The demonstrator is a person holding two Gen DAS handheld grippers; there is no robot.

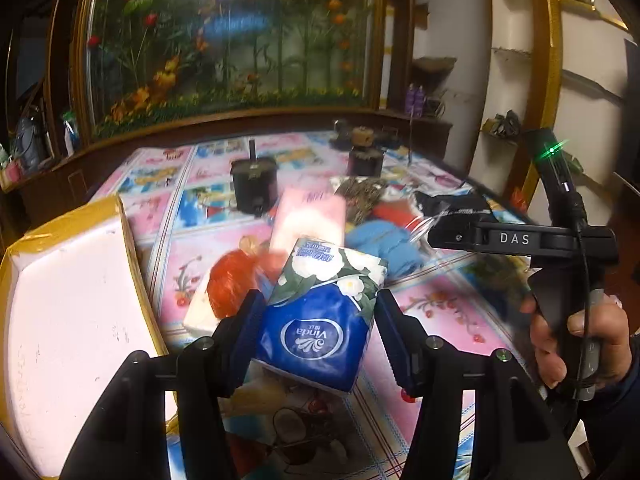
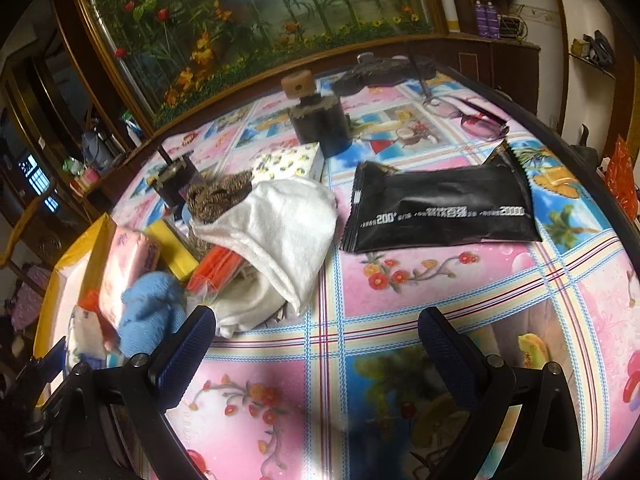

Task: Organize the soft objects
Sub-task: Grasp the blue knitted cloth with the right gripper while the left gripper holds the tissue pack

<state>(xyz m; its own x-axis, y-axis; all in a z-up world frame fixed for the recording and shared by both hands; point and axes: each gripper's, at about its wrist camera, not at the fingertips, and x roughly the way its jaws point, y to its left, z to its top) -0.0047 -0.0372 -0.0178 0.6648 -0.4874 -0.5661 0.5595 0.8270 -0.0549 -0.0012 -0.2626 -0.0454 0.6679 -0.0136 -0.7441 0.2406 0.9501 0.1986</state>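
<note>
Left wrist view: the left gripper has a blue Vinda tissue pack between its jaws. The left pad presses the pack's side; at the right pad a sliver of gap seems to show, so I cannot tell whether the grip is firm. The pack is tilted, its flowered end pointing away from the camera, and it sits above the counter with its pink, flowered plastic cover. To the left stands a white foam box edged with yellow tape. Behind the pack lies a heap of soft things — a pink tissue pack, an orange mesh ball and a blue knitted piece. The person's hand holds the handle of the other gripper at the right edge.

Right wrist view: the right gripper has its jaws spread wide with nothing between them, only bare counter below. A white towel lies just beyond its left finger, draped over a brown patterned cloth. An orange packet pokes out from under the towel. A black flat pouch with white print lies apart to the right — flat on the counter. Two dark cylindrical objects stand further back, near the framed flower picture.
</note>
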